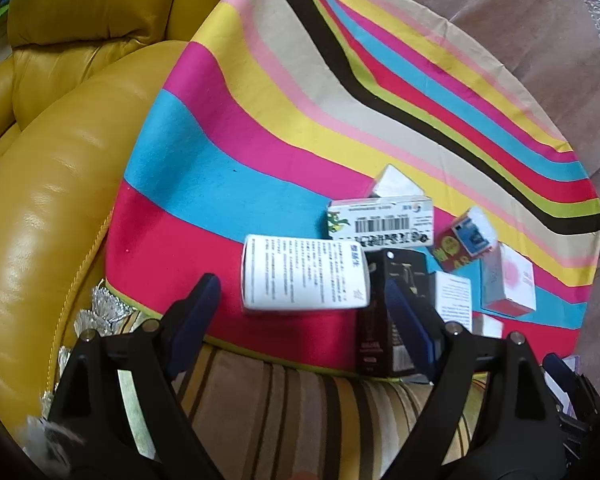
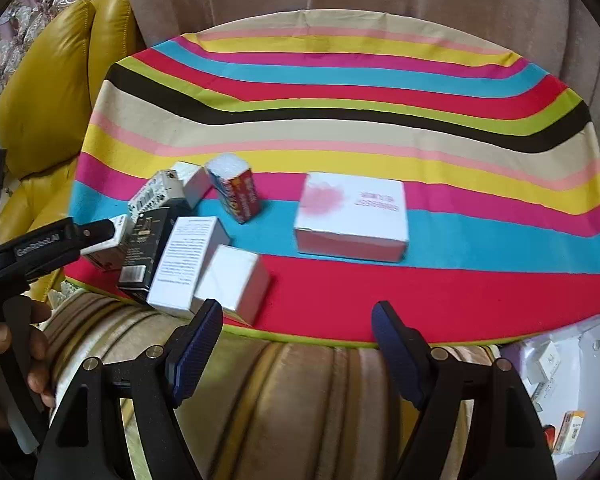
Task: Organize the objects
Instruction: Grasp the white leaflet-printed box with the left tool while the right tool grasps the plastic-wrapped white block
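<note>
My right gripper [image 2: 296, 344] hangs with jaws spread wide and nothing between them, at the near edge of the striped cloth [image 2: 380, 292]; my left gripper [image 1: 300, 312] is likewise spread, its fingers flanking a white text-covered box [image 1: 304, 276] and a black box [image 1: 384, 312] without closing on either; just beyond my right fingers lie 2 white boxes [image 2: 232, 280] side by side; farther off, a red and blue box [image 2: 236, 190]; to the right, well apart, a large white box with a pink smudge [image 2: 352, 214].
</note>
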`<state>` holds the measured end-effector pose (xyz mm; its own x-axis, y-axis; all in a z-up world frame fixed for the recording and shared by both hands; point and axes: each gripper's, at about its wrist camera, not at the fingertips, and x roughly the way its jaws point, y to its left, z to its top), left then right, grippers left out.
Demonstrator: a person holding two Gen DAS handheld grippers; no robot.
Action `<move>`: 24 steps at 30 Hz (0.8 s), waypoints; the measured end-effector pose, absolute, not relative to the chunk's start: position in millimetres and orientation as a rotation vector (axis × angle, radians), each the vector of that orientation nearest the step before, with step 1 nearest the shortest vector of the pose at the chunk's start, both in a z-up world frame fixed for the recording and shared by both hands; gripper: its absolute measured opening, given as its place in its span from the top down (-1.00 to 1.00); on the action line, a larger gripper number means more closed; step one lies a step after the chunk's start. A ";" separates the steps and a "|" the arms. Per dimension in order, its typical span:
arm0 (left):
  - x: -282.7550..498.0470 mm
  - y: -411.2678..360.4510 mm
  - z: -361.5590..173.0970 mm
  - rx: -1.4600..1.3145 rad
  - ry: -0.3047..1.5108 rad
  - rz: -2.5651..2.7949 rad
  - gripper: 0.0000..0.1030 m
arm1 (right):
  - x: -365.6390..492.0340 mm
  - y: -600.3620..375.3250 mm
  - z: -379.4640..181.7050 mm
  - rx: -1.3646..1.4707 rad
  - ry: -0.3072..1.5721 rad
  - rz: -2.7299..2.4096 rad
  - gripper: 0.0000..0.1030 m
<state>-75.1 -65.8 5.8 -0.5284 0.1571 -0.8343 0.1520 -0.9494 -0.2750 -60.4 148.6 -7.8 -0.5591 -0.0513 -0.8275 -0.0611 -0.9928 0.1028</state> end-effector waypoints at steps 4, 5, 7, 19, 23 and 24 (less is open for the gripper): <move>-81.2 -67.0 0.4 -1.552 -0.491 2.691 -0.67 | -68.5 140.5 -9.3 -1.485 0.179 2.773 -0.51; -83.0 -67.2 -1.8 -1.565 -0.490 2.687 -0.67 | -70.5 138.9 -9.8 -1.488 0.177 2.775 -0.51; -84.7 -67.8 -4.5 -1.578 -0.498 2.677 -0.67 | -74.6 135.7 -10.9 -1.496 0.176 2.777 -0.51; -83.4 -74.6 -3.9 -1.549 -0.545 2.675 -0.59 | -100.5 120.2 -26.2 -1.571 0.144 2.718 -0.51; -82.1 -77.0 -4.1 -1.549 -0.565 2.674 -0.59 | -102.4 124.5 -30.8 -1.574 0.163 2.686 -0.51; -81.8 -77.0 -3.7 -1.549 -0.562 2.677 -0.59 | -102.6 124.8 -30.9 -1.570 0.164 2.680 -0.51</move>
